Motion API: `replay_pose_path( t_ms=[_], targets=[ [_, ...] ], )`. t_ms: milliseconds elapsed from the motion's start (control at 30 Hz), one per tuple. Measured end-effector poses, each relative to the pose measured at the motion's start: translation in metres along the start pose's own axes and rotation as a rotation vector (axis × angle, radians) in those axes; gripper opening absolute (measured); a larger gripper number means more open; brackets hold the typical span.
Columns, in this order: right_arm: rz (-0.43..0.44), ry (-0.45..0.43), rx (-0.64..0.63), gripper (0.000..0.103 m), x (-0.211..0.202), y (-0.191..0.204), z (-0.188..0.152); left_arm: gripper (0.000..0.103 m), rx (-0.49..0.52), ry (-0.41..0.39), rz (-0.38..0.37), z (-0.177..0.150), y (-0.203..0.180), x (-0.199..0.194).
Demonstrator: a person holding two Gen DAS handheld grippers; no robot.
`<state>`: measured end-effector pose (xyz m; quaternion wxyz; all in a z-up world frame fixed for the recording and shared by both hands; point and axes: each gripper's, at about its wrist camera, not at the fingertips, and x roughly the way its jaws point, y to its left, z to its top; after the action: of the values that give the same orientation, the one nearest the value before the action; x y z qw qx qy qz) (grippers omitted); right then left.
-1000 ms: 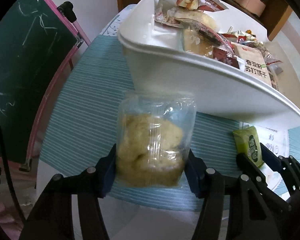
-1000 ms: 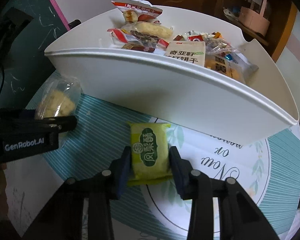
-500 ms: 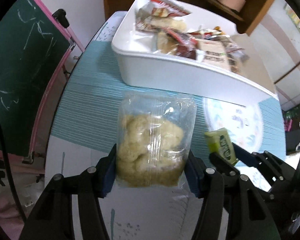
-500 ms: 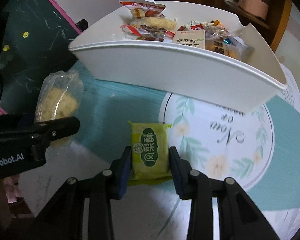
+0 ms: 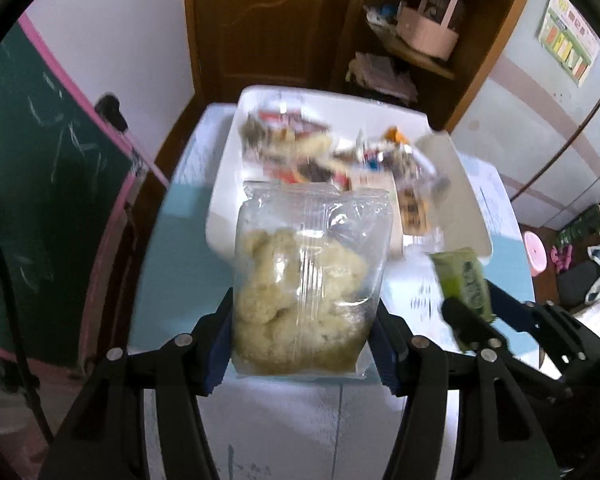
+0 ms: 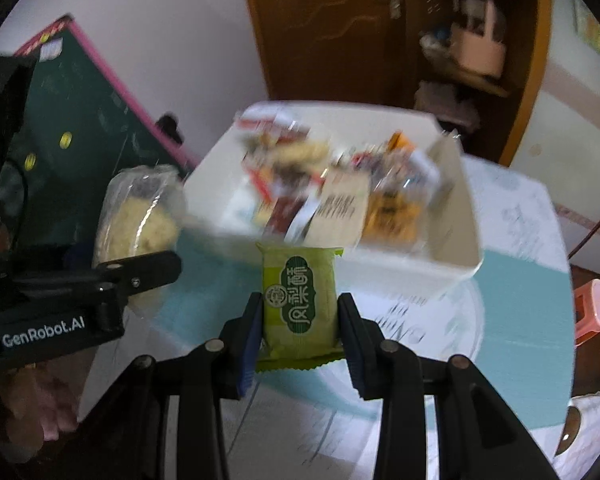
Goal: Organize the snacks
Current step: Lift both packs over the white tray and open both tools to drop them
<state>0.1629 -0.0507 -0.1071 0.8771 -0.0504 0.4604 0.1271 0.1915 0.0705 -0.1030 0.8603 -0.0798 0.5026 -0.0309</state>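
Above a round table [image 6: 512, 280] with a teal striped cloth, two hand-held grippers each carry a wrapped snack in the air, short of a white bin [image 5: 224, 200] heaped with mixed packets.

In the left wrist view, the left gripper [image 5: 302, 344] is clamped on a clear bag of pale yellow puffed pieces [image 5: 308, 284]. The bag stands upright between the two blue-padded fingers, its lower edges pinched at 9 and 3 o'clock, its sealed top rising toward 12 o'clock and covering part of the bin's near wall. The bin lies beyond it at 12 o'clock, its contents smeared by motion blur.

At 3 o'clock in the same view, the right gripper [image 5: 474, 312] appears side-on, holding a green packet [image 5: 464, 280] that tilts up and to the left.

In the right wrist view, the right gripper [image 6: 299, 320] is closed on that green packet [image 6: 299, 304], which bears white characters on a dark green label. The packet sits upright between the fingers, gripped along both long sides, with its crimped lower edge just below the pads and its top edge toward 12 o'clock, overlapping the near rim of the bin [image 6: 452, 264]. The left gripper [image 6: 136, 276] reaches in from 9 o'clock, marked "GenRobot.AI", with the clear bag [image 6: 140, 216] held above its finger, beside the bin's left corner.

A green chalkboard with a pink frame [image 5: 40, 184] stands at 9 o'clock; a brown wooden door [image 5: 268, 20] is at 12 o'clock.
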Motion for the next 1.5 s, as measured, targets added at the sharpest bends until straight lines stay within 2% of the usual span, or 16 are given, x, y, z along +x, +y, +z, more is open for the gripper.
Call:
replay_pose_path(
  t_ms=[267,500,733,933,1100,1133,1200,1233,1300,1333,1400,1500],
  targets=[
    [-0.063,-0.105,0.017,0.037,-0.010,-0.027,0.060,0.058,0.050,-0.111,0.088,0.066,-0.012,-0.011],
    [-0.100,-0.157,0.020,0.037,-0.005,-0.040,0.103,0.058,0.062,-0.157,0.096,0.110,-0.028,-0.001],
    [-0.117,-0.126,0.046,0.037,0.017,-0.055,0.127,0.058,0.052,-0.106,0.090,0.132,-0.038,0.036],
    [-0.127,-0.095,0.066,0.037,0.038,-0.068,0.138,0.059,0.069,-0.067,0.097,0.136,-0.046,0.065],
    [-0.130,-0.055,0.084,0.037,0.060,-0.078,0.143,0.059,0.071,-0.051,0.127,0.143,-0.052,0.086],
    [-0.130,-0.049,0.084,0.037,0.063,-0.079,0.143,0.060,0.072,-0.047,0.135,0.145,-0.053,0.090],
    [-0.134,-0.037,0.082,0.038,0.072,-0.081,0.142,0.071,0.072,-0.045,0.141,0.148,-0.054,0.096],
    [-0.134,-0.031,0.082,0.038,0.076,-0.082,0.143,0.082,0.072,-0.049,0.145,0.148,-0.054,0.097],
    [-0.132,-0.005,0.088,0.038,0.086,-0.086,0.141,0.091,0.076,-0.064,0.154,0.150,-0.055,0.100],
    [-0.125,0.010,0.092,0.040,0.090,-0.088,0.140,0.096,0.083,-0.062,0.135,0.150,-0.056,0.102],
    [-0.106,0.039,0.104,0.041,0.098,-0.092,0.136,0.097,0.088,-0.045,0.111,0.149,-0.057,0.107],
    [-0.110,0.036,0.110,0.048,0.101,-0.095,0.130,0.098,0.100,-0.017,0.125,0.148,-0.058,0.116]
  ],
)
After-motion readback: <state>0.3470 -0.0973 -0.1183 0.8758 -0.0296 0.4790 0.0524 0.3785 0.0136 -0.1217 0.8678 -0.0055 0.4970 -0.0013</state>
